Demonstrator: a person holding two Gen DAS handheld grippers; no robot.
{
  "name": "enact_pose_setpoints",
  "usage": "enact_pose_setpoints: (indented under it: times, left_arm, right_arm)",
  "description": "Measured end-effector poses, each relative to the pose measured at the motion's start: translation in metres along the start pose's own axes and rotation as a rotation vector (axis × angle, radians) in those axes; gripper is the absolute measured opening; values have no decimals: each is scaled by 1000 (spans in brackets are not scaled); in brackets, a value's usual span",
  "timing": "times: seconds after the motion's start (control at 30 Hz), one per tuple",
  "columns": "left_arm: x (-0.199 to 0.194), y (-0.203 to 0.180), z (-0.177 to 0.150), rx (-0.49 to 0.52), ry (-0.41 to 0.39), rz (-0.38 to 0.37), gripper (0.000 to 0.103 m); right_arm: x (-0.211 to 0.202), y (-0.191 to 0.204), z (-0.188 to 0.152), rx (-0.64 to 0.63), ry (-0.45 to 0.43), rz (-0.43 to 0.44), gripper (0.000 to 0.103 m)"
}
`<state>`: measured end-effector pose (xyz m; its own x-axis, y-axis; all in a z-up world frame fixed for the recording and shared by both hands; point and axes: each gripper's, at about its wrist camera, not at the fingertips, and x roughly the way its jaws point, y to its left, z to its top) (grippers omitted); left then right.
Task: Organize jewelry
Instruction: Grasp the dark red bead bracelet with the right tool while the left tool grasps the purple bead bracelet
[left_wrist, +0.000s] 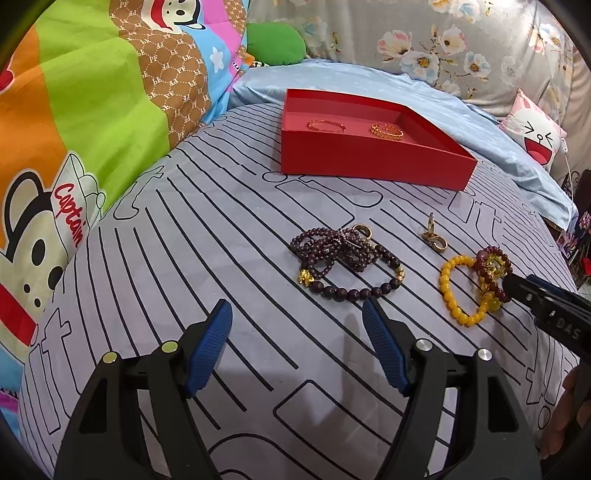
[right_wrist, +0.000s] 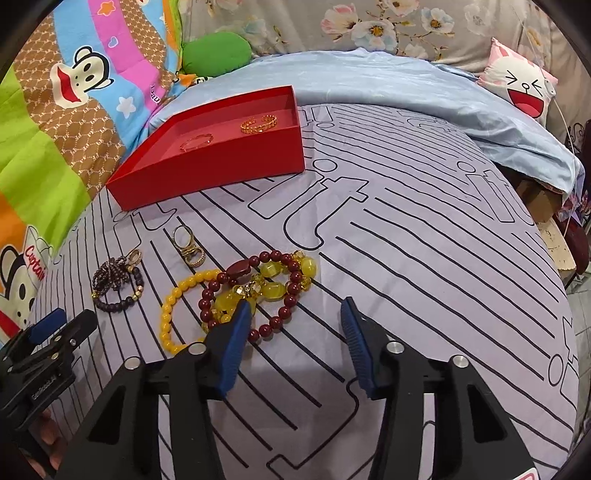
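Observation:
A red tray (left_wrist: 369, 162) (right_wrist: 207, 170) holds two gold bangles (left_wrist: 327, 126) (left_wrist: 386, 130) on the striped bed. Nearer lie dark purple bead bracelets (left_wrist: 340, 258) (right_wrist: 118, 282), gold rings (left_wrist: 434, 236) (right_wrist: 190, 245), a yellow bead bracelet (left_wrist: 452, 295) (right_wrist: 173, 306) and a red-and-yellow bead bracelet (left_wrist: 493, 273) (right_wrist: 280, 288). My left gripper (left_wrist: 297, 332) (right_wrist: 55, 325) is open and empty, just short of the purple beads. My right gripper (right_wrist: 293, 325) (left_wrist: 535, 291) is open, its left finger over the red-and-yellow beads.
A colourful cartoon quilt (left_wrist: 74, 129) is piled at the left. A light blue sheet (right_wrist: 406, 81), a green cushion (right_wrist: 218, 51) and a white cartoon pillow (right_wrist: 517, 85) lie behind. The bed edge drops off at the right (right_wrist: 561, 258).

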<state>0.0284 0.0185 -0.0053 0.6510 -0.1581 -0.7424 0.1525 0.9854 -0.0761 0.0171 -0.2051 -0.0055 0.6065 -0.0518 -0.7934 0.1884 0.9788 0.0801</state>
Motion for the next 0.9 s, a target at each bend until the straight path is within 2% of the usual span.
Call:
enact_pose_setpoints:
  times: [0.23,0.37,0.63,0.77,0.9]
  left_arm:
    - [2,0,0,0,9,-4,69]
    - [3,0,0,-2,12,-5,69]
    - [2,3,1,-22,5,-6,69]
    - [3,4,7,-9,-10,6,69]
    - [9,3,15,-16,4,-22,68]
  right_arm:
    - [2,2,-3,-28,-9,-34,24]
    - [1,-8,-3,9,-7,-21,9]
    - [-9,-14,-6,63,-5,48,8]
    - [-23,-12,-3,68,-30,78,8]
    - [-37,-9,6,72,-61,108,8]
